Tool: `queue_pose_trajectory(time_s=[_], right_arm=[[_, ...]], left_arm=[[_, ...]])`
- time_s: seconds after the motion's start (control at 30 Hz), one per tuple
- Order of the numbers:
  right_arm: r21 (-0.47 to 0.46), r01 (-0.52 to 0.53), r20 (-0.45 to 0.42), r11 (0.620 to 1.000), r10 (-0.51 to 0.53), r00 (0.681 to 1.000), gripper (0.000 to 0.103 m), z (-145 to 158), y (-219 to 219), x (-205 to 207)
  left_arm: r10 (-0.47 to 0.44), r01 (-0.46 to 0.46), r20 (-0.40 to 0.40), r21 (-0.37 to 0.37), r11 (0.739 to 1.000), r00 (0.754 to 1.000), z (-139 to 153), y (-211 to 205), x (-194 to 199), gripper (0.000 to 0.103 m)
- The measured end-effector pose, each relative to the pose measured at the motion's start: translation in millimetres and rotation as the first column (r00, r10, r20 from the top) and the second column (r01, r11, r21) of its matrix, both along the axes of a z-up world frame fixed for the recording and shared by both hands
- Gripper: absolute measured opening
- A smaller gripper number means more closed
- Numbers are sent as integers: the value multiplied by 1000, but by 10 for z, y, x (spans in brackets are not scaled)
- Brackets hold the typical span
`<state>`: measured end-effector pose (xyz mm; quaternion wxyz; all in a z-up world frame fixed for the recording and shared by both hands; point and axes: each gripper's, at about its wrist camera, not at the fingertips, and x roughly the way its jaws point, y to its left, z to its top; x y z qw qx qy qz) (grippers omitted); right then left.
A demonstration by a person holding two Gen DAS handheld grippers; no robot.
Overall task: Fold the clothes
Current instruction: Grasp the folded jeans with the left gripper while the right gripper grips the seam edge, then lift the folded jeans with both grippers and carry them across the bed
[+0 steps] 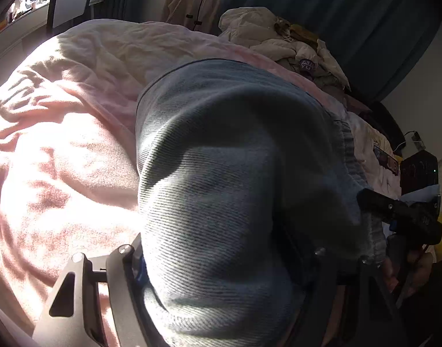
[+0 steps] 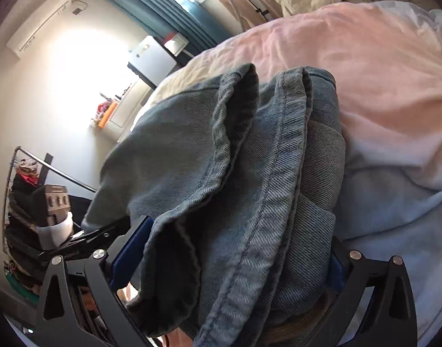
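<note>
I have two grippers on one pair of jeans [image 2: 221, 173]. My left gripper [image 1: 221, 274] has its jaws closed on a thick bunch of the grey-blue denim, which bulges up and fills the middle of that view. My right gripper [image 2: 229, 271] clamps several stacked layers, with hems and a stitched seam running up between its fingers. The jeans are folded over themselves, twill weave plain, partly sunlit. They are lifted above the near edge of one bed [image 1: 62, 144] covered in pink bedding. One cream puffer jacket [image 1: 278, 37] lies heaped at the bed's far edge.
</note>
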<state>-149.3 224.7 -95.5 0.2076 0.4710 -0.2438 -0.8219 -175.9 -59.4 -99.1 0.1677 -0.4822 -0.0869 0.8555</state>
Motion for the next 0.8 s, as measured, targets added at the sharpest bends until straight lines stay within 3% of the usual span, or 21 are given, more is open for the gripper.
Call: queue_pose_trajectory(time_s=[0.17, 0.37, 0.57, 0.8], right_arm=[[126, 57, -35, 990, -53, 998, 58, 66, -82, 87], [226, 83, -101, 971, -62, 993, 37, 265, -171, 253], [249, 112, -170, 962, -71, 983, 28, 580, -181, 438], [233, 151, -210, 961, -102, 972, 26, 963, -110, 719]], left_arm=[[-4, 0, -51, -71, 997, 999, 34, 164, 51, 60], [6, -20, -106, -131, 991, 994, 119, 243, 147, 47], [19, -50, -173, -173, 984, 985, 374, 211, 365, 35], [16, -55, -208, -183, 982, 978, 710, 254, 727, 32]])
